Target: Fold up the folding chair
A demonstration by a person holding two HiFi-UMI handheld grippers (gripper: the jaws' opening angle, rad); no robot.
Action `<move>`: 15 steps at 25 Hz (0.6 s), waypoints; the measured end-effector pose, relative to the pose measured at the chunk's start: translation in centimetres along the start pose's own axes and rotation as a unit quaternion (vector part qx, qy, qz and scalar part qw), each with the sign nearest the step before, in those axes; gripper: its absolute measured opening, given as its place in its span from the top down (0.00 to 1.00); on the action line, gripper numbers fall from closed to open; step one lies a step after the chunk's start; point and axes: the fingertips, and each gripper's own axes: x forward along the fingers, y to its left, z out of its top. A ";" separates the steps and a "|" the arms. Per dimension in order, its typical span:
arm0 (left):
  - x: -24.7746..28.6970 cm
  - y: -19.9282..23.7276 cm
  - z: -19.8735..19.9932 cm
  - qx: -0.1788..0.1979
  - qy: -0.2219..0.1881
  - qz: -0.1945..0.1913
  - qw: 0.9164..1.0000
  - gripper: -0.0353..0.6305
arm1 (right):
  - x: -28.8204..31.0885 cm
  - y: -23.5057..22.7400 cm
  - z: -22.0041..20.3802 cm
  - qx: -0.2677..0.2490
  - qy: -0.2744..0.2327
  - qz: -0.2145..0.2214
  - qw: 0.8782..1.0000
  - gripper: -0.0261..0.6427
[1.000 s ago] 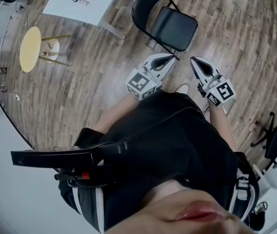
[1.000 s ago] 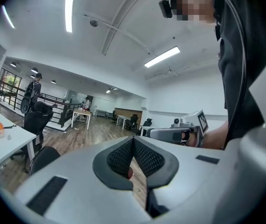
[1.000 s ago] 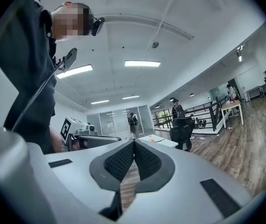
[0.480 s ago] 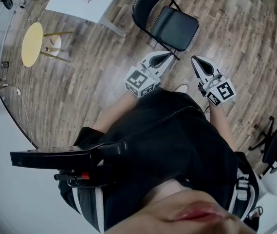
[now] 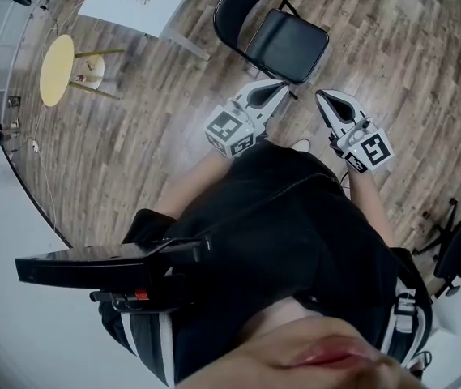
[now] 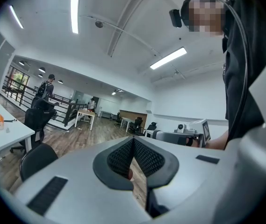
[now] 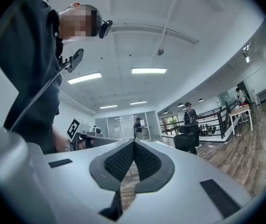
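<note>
Presently the folding chair (image 5: 275, 35) stands open on the wooden floor (image 5: 173, 120), seat down, untouched; folding has not begun.

Grippers: the left gripper (image 5: 281, 87) sits just short of the chair's front seat edge. The right gripper (image 5: 324, 100) is near the chair's front right corner. Neither touches the chair. Each gripper's own view shows its jaws pressed together with nothing between them.

Handling, by judgement: tubular metal frame with padded black seat and back. It should be stiff, moderately heavy, smooth on the tubes and hinged, so a pinch risk as it closes. The best holds look to be the seat's front edge, to lift, and the backrest top, to steady. The jaws must open first.

Count: one folding chair, two grippers, one white table (image 5: 133, 6) and one yellow stool (image 5: 56, 70), both left of the chair.
</note>
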 end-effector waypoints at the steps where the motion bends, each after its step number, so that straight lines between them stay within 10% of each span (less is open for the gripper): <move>1: 0.5 0.0 0.2 0.002 -0.001 0.002 1.000 0.95 | -0.1 -0.4 0.1 0.002 0.001 0.006 1.000 0.95; 15: 0.2 -1.4 -0.4 0.045 -0.001 0.020 0.999 0.95 | 0.3 0.7 -0.1 0.010 -0.004 0.048 0.999 0.95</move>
